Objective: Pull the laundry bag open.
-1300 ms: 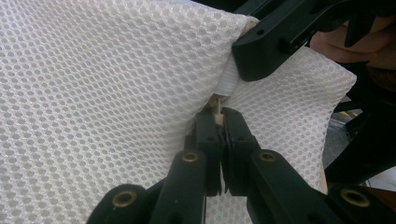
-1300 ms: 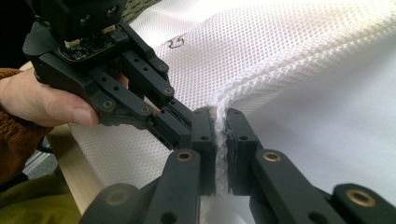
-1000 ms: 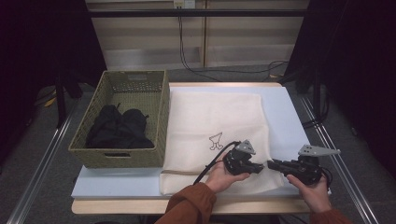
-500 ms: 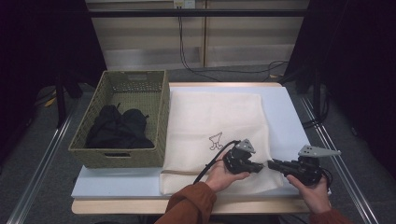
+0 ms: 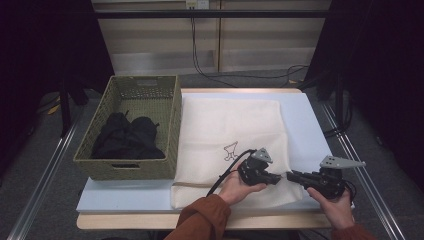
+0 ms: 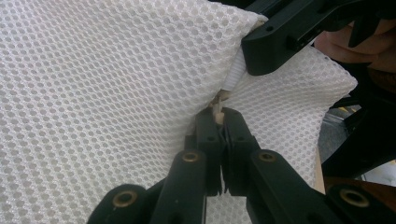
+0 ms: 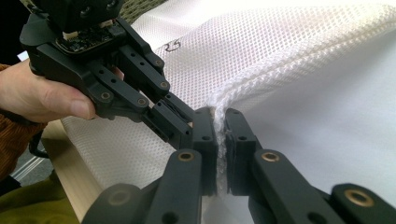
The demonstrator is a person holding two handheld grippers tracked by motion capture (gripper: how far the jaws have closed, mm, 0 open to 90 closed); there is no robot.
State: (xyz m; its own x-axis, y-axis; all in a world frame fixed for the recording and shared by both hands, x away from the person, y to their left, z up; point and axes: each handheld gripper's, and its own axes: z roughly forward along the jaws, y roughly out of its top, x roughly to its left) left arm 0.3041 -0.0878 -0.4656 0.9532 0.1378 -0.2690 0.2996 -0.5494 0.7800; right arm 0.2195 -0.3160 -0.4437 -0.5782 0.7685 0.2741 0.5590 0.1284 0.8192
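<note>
At the left we saw a wicker basket (image 5: 150,131) holding dark clothes (image 5: 127,140), and beside it the white mesh bag (image 5: 230,130) lay flat on the bench (image 5: 305,125). Our left gripper (image 5: 278,179) had its fingers (image 6: 209,135) clamped on the bag's near edge. Facing it, our right gripper (image 5: 290,176) pinched the same corded hem with its fingers (image 7: 238,140).

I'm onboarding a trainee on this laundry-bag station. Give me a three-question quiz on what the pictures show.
1. True or false: the left gripper is open above the mesh bag.
2. What lies in the basket? A) white towels B) dark clothes C) cables
3. Fill in: the right gripper pinches the bag's ____ edge.

Key:
1. False. Its fingers are shut on the bag's edge, on a small beige piece by the seam.
2. B. The dark clothes are piled at the basket's near end.
3. Corded. The thick white seam runs between its fingers.
</note>
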